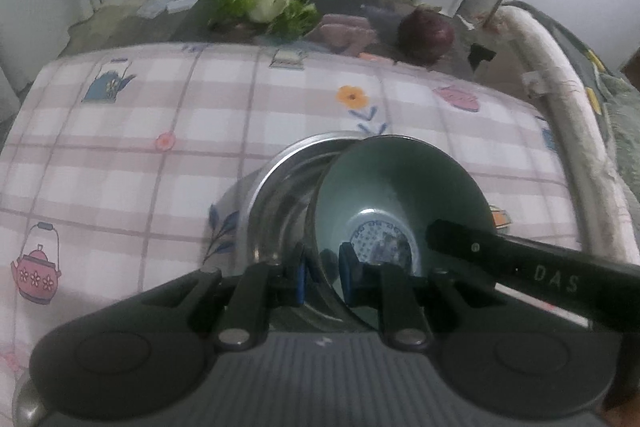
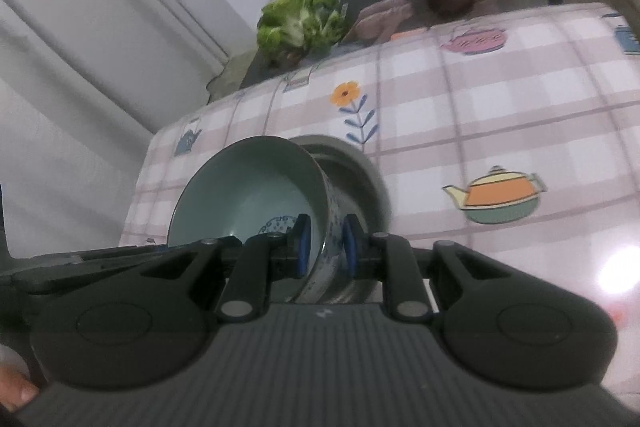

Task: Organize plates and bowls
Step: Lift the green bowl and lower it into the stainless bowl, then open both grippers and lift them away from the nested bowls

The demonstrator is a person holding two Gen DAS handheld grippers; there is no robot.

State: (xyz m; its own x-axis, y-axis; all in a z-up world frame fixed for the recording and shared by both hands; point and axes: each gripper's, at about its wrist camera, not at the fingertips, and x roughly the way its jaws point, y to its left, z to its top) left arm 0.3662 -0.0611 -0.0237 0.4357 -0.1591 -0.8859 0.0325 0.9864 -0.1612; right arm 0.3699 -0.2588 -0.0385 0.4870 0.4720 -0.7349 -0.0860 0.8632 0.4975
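While gripped: both claws clamp one rim
left gripper (image 1: 322, 281): clamped on ceramic bowl (image 1: 400, 187)
right gripper (image 2: 325, 245): same bowl, mouth tilted 11 o'clock
steel bowl (image 1: 280, 179): just behind
tablecloth (image 1: 160, 131): open toward 12 o'clock

1. Both views are dim, with a cool grey-blue cast and soft, even indoor light.
2. A bright glare patch washes out the checked tablecloth (image 2: 500, 115) at the near right of the right wrist view.
3. Fisheye bending curves the table edges, and the corners darken.
4. Far things such as the lettuce (image 1: 266, 1) look soft and grainy.
5. Shadows are faint.
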